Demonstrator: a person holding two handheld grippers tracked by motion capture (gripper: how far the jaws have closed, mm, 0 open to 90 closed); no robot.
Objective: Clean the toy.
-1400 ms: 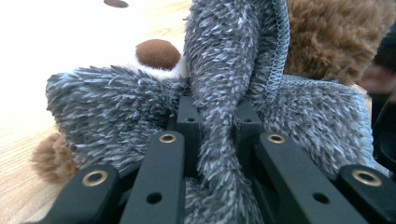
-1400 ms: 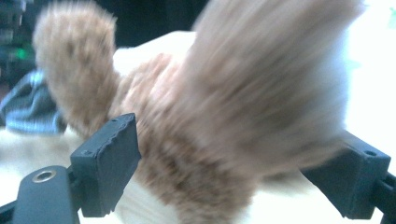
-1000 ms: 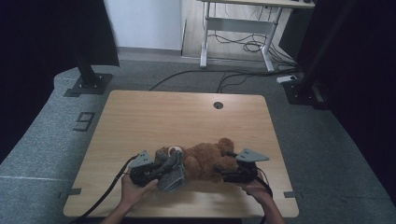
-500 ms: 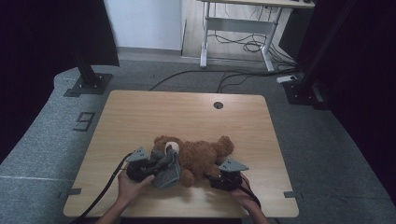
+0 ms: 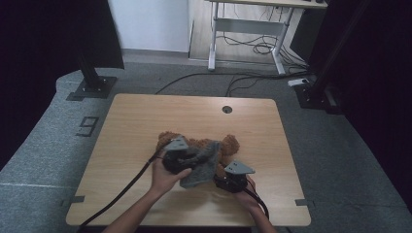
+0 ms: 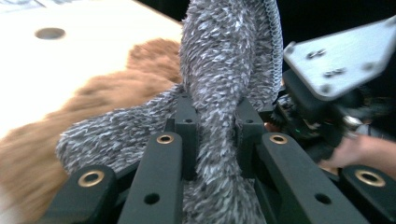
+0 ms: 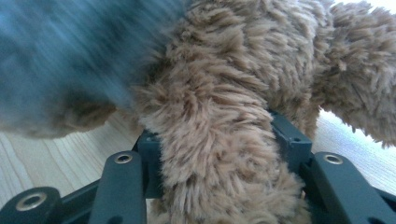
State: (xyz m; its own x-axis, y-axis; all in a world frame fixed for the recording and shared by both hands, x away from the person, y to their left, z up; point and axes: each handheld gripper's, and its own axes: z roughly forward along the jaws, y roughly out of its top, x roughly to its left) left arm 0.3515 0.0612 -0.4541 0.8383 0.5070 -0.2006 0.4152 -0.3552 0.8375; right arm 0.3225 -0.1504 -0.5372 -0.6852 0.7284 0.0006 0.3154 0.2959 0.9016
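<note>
Pale wood makes up the surface [image 5: 131, 126] I am working over, with grey carpet around it and dark curtains at both sides. Nearest to me, my two forearms come in from the bottom edge of the high view, each hand wrapped around a claw with a black cable trailing back. My right claw [image 5: 232, 178] sits low near the front right of the surface, its grey three-cornered plate on top; in the right gripper view its jaws have just been closing and now press on a thick brown limb of the teddy bear [image 7: 219, 140], fur bulging between the pads. My left claw [image 5: 180, 158] is a little farther in and to the left, held above the bear, and in the left gripper view its jaws are clamped tight on a bunched fold of the grey knitted garment [image 6: 219, 93], which rises up between the pads and drapes back over the toy. The same garment hangs down between the two claws in the high view, partly covering the bear's body. The bear lies at the middle of the surface, slightly toward the front, its brown head and ear showing beyond the claws. Farther off a round cable hole [image 5: 227, 109] sits in the surface near its back edge, and beyond that a white desk frame [image 5: 243, 34] stands over loose cables.
</note>
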